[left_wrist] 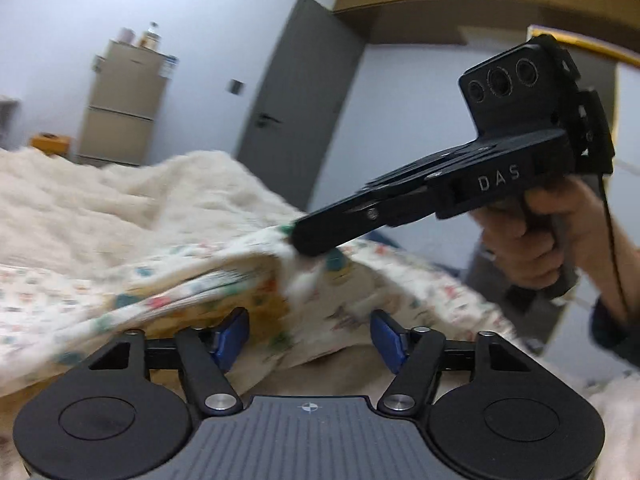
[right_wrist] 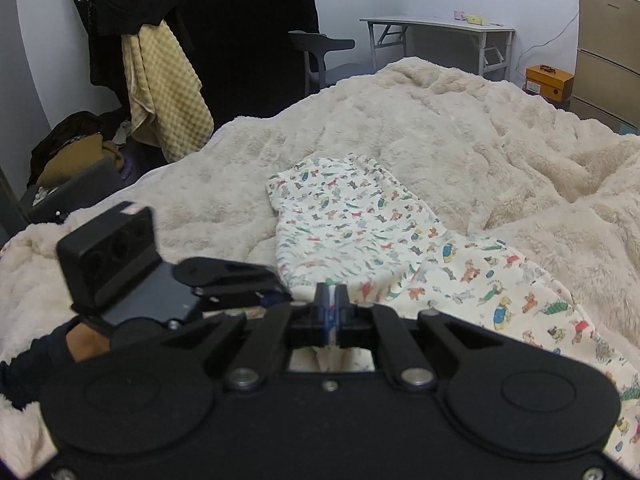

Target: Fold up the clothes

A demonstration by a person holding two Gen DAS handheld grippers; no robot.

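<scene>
A cream garment with small coloured animal prints (right_wrist: 360, 224) lies on a fluffy cream blanket (right_wrist: 420, 120) on the bed. My right gripper (right_wrist: 331, 300) is shut on a fold of the garment and lifts it. It shows in the left wrist view (left_wrist: 304, 240), pinching the raised cloth (left_wrist: 200, 276). My left gripper (left_wrist: 306, 336) is open, its blue pads (left_wrist: 236, 330) wide apart just under and in front of the lifted cloth. It shows in the right wrist view (right_wrist: 276, 292) beside the garment's near edge.
A grey door (left_wrist: 296, 108) and a beige cabinet (left_wrist: 124, 100) stand behind the bed. A white desk (right_wrist: 436, 36), a grey chair (right_wrist: 324, 60), an orange box (right_wrist: 548, 80) and hanging dark clothes with a yellow towel (right_wrist: 164, 88) surround the bed.
</scene>
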